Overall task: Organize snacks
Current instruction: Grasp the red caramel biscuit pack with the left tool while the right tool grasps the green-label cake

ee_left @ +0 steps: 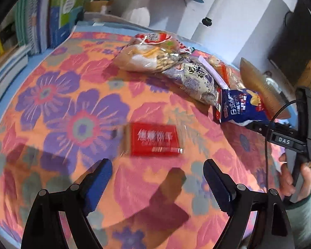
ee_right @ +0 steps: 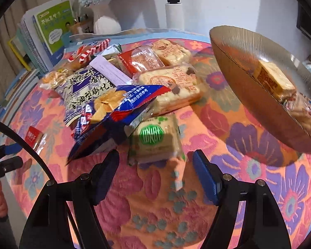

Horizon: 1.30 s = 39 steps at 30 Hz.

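Broadly, a floral cloth (ee_left: pixel 58 108) covers the table. Books (ee_right: pixel 51 27) stand at its far-left edge, a white vase (ee_right: pixel 105 18) behind.

Ribbed bowl (ee_right: pixel 257 78): right side of the right view, tilted, one wrapped cake (ee_right: pixel 275 81) inside.

Snack pile (ee_right: pixel 122 83): mid-table, packets overlapping. Blue chip bag (ee_right: pixel 116 114) lies at the near edge, on top of a grey-blue printed bag (ee_right: pixel 83 87). Pale pastry pack (ee_right: pixel 172 87) lies behind it.

Right claw (ee_right: pixel 155 166): jaws apart, nothing between them. Green-label packet (ee_right: pixel 155 139) lies flat on the cloth just ahead of the tips, roughly centred on the gap, its left corner tucked under the chip bag. Cannot tell whether the tips touch it.

Left claw (ee_left: pixel 157 176): jaws wide apart, empty. Red packet (ee_left: pixel 153 139) lies alone on the cloth just ahead of the gap, slightly left of centre, not touching either finger, well apart from the pile. Image blurred here.
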### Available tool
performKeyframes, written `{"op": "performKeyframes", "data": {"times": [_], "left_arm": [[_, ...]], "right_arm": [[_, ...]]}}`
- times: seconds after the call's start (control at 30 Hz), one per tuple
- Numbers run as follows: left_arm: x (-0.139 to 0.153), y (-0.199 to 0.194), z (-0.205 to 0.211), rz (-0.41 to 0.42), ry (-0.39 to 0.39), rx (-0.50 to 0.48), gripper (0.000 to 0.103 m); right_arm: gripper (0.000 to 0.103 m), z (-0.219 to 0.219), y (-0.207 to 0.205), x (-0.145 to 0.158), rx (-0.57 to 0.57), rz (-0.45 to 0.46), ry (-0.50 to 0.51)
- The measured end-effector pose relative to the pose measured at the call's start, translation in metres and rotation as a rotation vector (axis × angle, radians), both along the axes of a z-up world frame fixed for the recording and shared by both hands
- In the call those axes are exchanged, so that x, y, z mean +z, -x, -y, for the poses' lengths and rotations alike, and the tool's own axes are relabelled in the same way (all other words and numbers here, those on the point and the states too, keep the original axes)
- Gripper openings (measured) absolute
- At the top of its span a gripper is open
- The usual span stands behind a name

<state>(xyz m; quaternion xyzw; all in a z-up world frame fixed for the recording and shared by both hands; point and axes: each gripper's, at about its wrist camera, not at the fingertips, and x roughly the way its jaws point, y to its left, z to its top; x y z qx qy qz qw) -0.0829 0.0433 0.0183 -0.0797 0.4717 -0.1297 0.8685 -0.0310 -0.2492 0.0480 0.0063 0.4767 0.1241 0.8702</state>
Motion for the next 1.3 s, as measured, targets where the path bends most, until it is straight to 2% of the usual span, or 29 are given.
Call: {"op": "performKeyframes", "data": {"times": [0.07, 0.1, 0.13, 0.27, 0.33, 0.47, 0.53, 0.67, 0.77, 0.8, 0.83, 0.87, 0.93, 0.97, 1.03, 1.13, 1.3], "left_arm": [[0.001, -0.012, 0.006, 0.013, -0.006, -0.002, 0.087], [0.0, -0.019, 0.007, 0.023, 0.002, -0.019, 0.087], [-0.001, -0.028, 0.01, 0.028, 0.006, -0.046, 0.087], [0.001, -0.043, 0.027, 0.058, -0.021, -0.156, 0.087], [0.005, -0.042, 0.031, 0.07, -0.029, -0.181, 0.087], [0.011, -0.023, 0.019, 0.078, -0.063, -0.154, 0.087], [0.012, -0.014, 0.01, 0.063, -0.028, -0.126, 0.087], [0.009, -0.02, 0.012, 0.013, 0.037, -0.082, 0.086], [0.0, -0.038, 0.023, -0.022, 0.006, -0.015, 0.08], [-0.001, -0.043, 0.027, -0.003, -0.009, -0.002, 0.08], [-0.001, -0.046, 0.032, 0.015, -0.04, 0.007, 0.073], [-0.002, -0.048, 0.036, 0.022, -0.076, 0.015, 0.058], [-0.003, -0.051, 0.045, 0.045, -0.158, 0.036, 0.047], [-0.003, -0.052, 0.047, 0.056, -0.173, 0.036, 0.042], [-0.004, -0.05, 0.047, 0.076, -0.18, 0.039, 0.04], [-0.004, -0.046, 0.04, 0.084, -0.146, 0.04, 0.038], [-0.004, -0.045, 0.038, 0.086, -0.134, 0.038, 0.038]], "right_arm": [[0.067, -0.001, -0.004, -0.002, 0.006, 0.0, -0.004], [0.052, 0.0, -0.003, -0.001, 0.001, 0.007, 0.001], [0.05, 0.0, -0.003, -0.001, 0.001, 0.009, 0.002], [0.049, 0.011, 0.016, 0.001, 0.001, 0.008, -0.021], [0.049, 0.018, 0.031, 0.003, 0.012, 0.007, -0.025], [0.054, 0.035, 0.062, 0.004, 0.028, 0.009, -0.019], [0.06, 0.045, 0.071, 0.007, 0.003, 0.014, -0.038], [0.06, 0.063, 0.091, 0.016, -0.052, 0.028, -0.132], [0.06, 0.064, 0.096, 0.012, -0.06, -0.008, -0.259], [0.06, 0.063, 0.097, 0.009, -0.058, -0.028, -0.301], [0.06, 0.061, 0.096, 0.007, -0.059, -0.041, -0.328], [0.06, 0.059, 0.095, 0.005, -0.069, -0.043, -0.338], [0.061, 0.058, 0.089, 0.004, -0.105, -0.038, -0.346], [0.061, 0.058, 0.083, 0.003, -0.124, -0.044, -0.363], [0.061, 0.058, 0.074, 0.001, -0.15, -0.052, -0.382], [0.061, 0.054, 0.058, 0.0, -0.176, -0.042, -0.361], [0.061, 0.035, 0.039, 0.0, -0.21, -0.018, -0.23]]}}
